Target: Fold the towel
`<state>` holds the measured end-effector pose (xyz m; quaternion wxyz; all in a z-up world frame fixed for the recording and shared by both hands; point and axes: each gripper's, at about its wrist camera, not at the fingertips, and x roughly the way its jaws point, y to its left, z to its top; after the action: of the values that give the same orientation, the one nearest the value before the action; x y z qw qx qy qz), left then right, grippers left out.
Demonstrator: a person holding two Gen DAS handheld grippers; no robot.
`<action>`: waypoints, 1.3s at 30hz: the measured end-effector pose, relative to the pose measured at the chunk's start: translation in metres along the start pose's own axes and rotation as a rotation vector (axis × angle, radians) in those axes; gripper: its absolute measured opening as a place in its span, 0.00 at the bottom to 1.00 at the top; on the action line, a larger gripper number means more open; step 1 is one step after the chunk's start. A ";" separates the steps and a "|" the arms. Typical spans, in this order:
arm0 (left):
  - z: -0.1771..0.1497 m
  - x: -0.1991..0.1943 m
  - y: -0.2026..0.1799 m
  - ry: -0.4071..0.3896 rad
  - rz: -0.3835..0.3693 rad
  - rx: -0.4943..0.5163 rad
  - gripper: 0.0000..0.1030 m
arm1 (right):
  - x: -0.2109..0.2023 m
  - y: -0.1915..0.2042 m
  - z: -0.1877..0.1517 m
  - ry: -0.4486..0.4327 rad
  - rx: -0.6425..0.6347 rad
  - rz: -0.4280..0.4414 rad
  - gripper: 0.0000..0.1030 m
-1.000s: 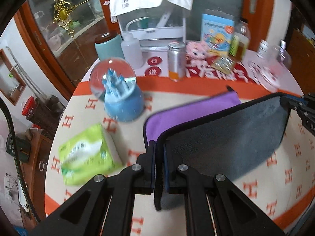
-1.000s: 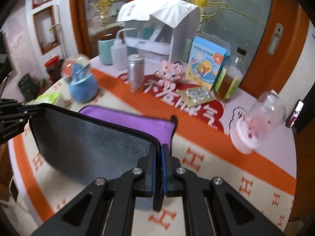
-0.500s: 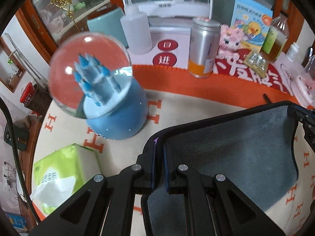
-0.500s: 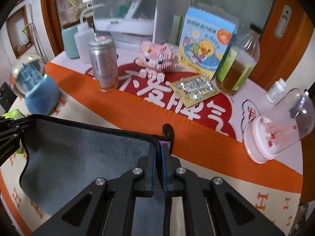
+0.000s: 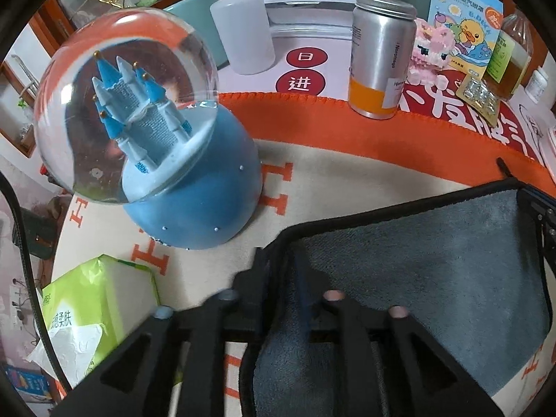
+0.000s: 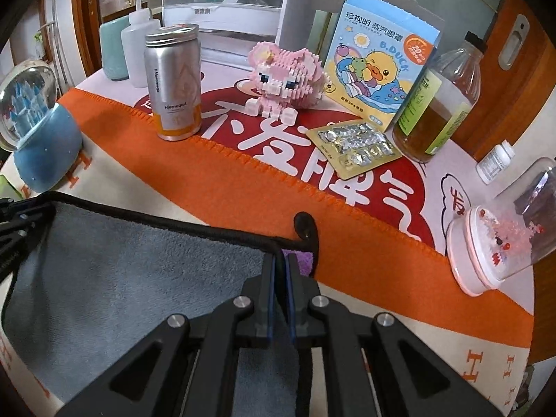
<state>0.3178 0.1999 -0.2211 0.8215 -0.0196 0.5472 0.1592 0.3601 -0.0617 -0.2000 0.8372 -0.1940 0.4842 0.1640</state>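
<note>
The towel (image 5: 417, 274) is grey on top with a black hem and a purple underside; it lies folded over on the cream and orange cloth. It also shows in the right wrist view (image 6: 114, 278), where a bit of purple (image 6: 300, 260) peeks out at its far right corner. My left gripper (image 5: 281, 264) looks blurred, its jaws a little apart around the towel's far left corner. My right gripper (image 6: 280, 264) is shut on the far right corner, low over the cloth. The right gripper's tip shows at the left view's right edge (image 5: 542, 215).
A blue snow globe (image 5: 156, 160) stands close to the left gripper, with a green tissue pack (image 5: 90, 305) nearer. Behind the towel stand a silver can (image 6: 173, 83), a pink brick pig (image 6: 285, 76), a blister pack (image 6: 358, 146), an amber bottle (image 6: 434, 111) and a pink dome (image 6: 500, 243).
Both grippers carried the towel's near edge forward and down over the purple half, which is now almost covered. The left jaws have parted slightly.
</note>
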 end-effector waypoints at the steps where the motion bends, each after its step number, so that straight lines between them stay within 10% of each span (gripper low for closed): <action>1: -0.001 -0.002 0.000 -0.008 0.001 -0.002 0.42 | -0.003 -0.002 -0.001 -0.007 0.008 0.008 0.09; 5: -0.007 -0.017 -0.004 -0.047 0.003 0.005 0.61 | -0.017 -0.007 -0.004 -0.038 0.027 0.022 0.32; 16: -0.034 -0.086 -0.012 -0.077 -0.069 -0.006 0.99 | -0.072 -0.021 -0.024 -0.067 0.064 0.044 0.36; 29: -0.104 -0.192 -0.031 -0.164 -0.128 -0.013 0.99 | -0.177 -0.043 -0.099 -0.144 0.153 0.107 0.67; 39: -0.151 -0.265 -0.049 -0.239 -0.195 -0.007 0.99 | -0.246 -0.048 -0.148 -0.194 0.198 0.116 0.67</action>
<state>0.1039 0.0584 -0.0488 0.8922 -0.0566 0.4406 0.0818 0.1548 -0.1961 -0.0446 0.8842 -0.0656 0.4253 0.1817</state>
